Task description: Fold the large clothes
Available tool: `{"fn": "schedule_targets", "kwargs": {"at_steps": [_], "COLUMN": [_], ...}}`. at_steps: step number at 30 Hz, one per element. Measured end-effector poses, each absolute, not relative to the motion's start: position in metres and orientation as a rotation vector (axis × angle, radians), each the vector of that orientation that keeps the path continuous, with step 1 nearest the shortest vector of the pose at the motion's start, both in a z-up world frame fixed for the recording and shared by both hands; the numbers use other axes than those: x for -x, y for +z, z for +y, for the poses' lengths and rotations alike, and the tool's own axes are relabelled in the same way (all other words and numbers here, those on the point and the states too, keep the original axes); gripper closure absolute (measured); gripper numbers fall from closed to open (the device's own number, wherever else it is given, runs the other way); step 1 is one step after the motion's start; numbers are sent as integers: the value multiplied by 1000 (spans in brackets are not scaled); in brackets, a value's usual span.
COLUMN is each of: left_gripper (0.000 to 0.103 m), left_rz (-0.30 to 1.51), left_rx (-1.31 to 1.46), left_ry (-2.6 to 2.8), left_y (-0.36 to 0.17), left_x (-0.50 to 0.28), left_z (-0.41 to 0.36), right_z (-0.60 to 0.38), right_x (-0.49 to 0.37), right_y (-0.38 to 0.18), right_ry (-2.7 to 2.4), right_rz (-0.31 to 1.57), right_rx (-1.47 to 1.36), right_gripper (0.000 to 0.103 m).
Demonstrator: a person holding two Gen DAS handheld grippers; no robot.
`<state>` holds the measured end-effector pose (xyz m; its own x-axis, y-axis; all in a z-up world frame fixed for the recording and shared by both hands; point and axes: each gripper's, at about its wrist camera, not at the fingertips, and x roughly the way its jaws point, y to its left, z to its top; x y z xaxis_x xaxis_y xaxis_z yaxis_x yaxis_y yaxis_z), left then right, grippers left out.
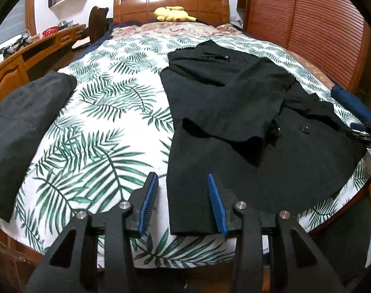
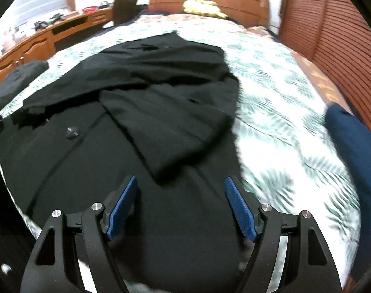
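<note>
A dark grey folded garment lies at the left edge of the bed's white quilt printed with green palm leaves, well apart from the coat. The large black woollen coat is spread flat on the right half of the quilt, collar toward the wooden headboard, one sleeve folded across its front near a dark button. A yellow plush toy sits against the headboard, beyond the coat's collar.

The left gripper, black with blue ribbed pads, hovers at the coat's near left hem corner; its jaws stand apart with the hem edge showing between them, and nothing is pinched. The right gripper hangs over the coat's lower right part, its jaws wide and released, black cloth beneath them but no pad pressing on it. The right wrist view is blurred. To the right of the coat, a dark blue cloth lies at the quilt's edge, beside the slatted wooden wardrobe door.
</note>
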<state>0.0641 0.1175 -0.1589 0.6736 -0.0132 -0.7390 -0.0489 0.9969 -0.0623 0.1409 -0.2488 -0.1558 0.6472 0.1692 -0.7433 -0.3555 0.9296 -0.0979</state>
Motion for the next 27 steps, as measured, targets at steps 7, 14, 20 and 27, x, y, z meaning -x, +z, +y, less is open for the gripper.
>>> {"fn": "schedule_targets", "kwargs": {"at_steps": [7, 14, 20, 27], "left_gripper": [62, 62, 62, 91], "left_rz": [833, 828, 820, 815], "left_rx": [114, 127, 138, 157], "left_ry": [25, 24, 5, -50], "left_y": [-164, -166, -167, -171], "left_x": [-59, -48, -38, -37], "left_z": [120, 121, 120, 118], "right_z": [-294, -299, -288, -283], "right_x": [-122, -111, -108, -103], "right_y": [-152, -154, -160, -169], "right_ry": [225, 273, 309, 352], "right_rz": [852, 876, 896, 930], "right_rx": [199, 147, 171, 187], "right_gripper": [27, 28, 34, 47]}}
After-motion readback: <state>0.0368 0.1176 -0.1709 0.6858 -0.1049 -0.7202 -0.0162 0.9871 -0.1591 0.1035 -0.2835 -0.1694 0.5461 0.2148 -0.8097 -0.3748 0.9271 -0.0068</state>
